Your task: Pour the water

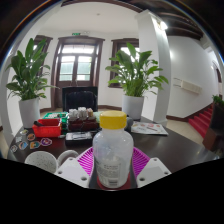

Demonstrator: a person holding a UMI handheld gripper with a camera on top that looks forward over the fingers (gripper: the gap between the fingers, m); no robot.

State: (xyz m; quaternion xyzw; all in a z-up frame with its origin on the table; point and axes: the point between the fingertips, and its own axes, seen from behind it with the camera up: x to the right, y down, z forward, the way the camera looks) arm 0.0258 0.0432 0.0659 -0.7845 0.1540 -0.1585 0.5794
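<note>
I have the gripper (112,168) clenched on a clear plastic bottle with a yellow screw cap (112,150): the bottle stands upright between the two fingers, and the magenta pads (88,157) show at either side of its body, pressed against it. Its yellow cap rises just above the finger line, and I cannot tell how much water is inside.

Below and around it I see the dark glossy table (175,142). Just beside the left finger sit two white ceramic mugs (42,161), close together. Beyond them, further across the table, there is a red plastic tray (46,128) with a green box (56,116) just behind it, and a flat dark rectangular box (78,137) near the tray. A cluster of small white cups (79,113) stands beyond that. To the other side of the bottle a magazine with a printed cover (149,128) lies flat on the table.

At the far edge of the table two leafy green plants in white pots stand well apart, one (28,80) at the left and one (134,80) at the right, with dark-framed windows (77,62) between them
</note>
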